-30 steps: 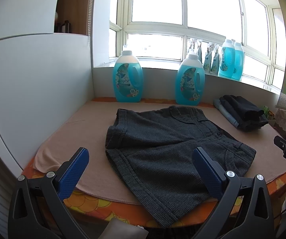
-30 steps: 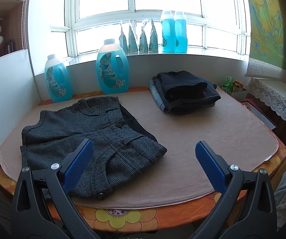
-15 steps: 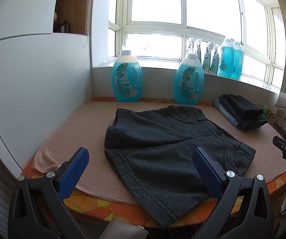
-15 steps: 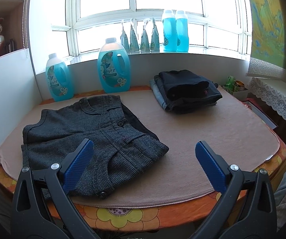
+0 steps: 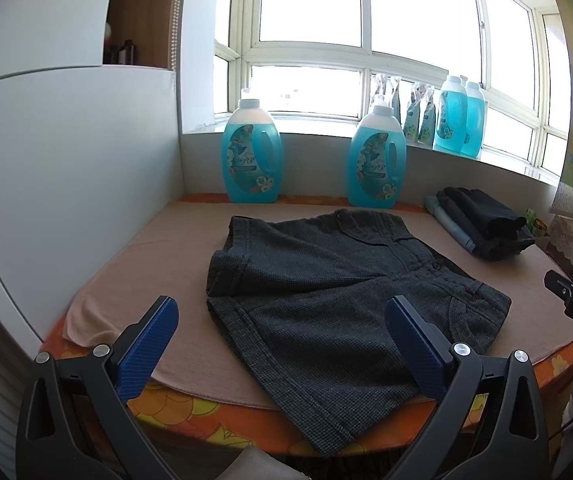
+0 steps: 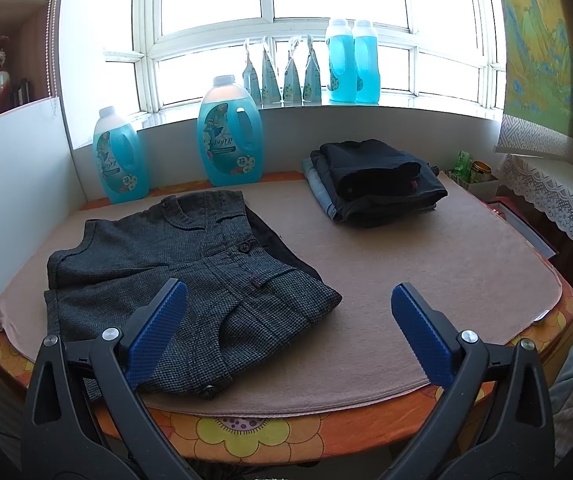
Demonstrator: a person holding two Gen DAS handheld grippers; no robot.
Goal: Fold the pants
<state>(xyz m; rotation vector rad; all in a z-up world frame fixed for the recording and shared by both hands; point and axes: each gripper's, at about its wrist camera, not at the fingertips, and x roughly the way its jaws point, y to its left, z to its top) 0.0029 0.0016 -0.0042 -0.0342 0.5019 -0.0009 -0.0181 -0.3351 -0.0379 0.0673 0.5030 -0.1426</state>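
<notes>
From where I sit, the folding has hardly started. The grey shorts [image 5: 338, 292] lie spread on the tan mat [image 6: 426, 280] that covers the bench [image 6: 270, 436], toward its left side and near edge, with one leg hem hanging just over the near edge in the left wrist view. The waistband with its button points to the back of the bench, near the two blue detergent bottles [image 6: 230, 132] that stand along the back edge. I see creases and a slight overlap between the two legs, but I judge no proper fold is made yet: both legs and the fly front lie open to view. At the back right corner of the mat sits a stack of folded dark garments [image 6: 374, 180], which I take as finished pieces, well apart from the shorts. My left hand-held gripper [image 5: 282, 344] hovers before the near edge with its jaws wide apart and nothing between them; my right hand-held gripper [image 6: 286, 340] is likewise spread and empty, its left finger in front of the shorts' near corner. What remains, as I read it, is everything: grasp, fold leg over leg, fold again, and place the pants.
</notes>
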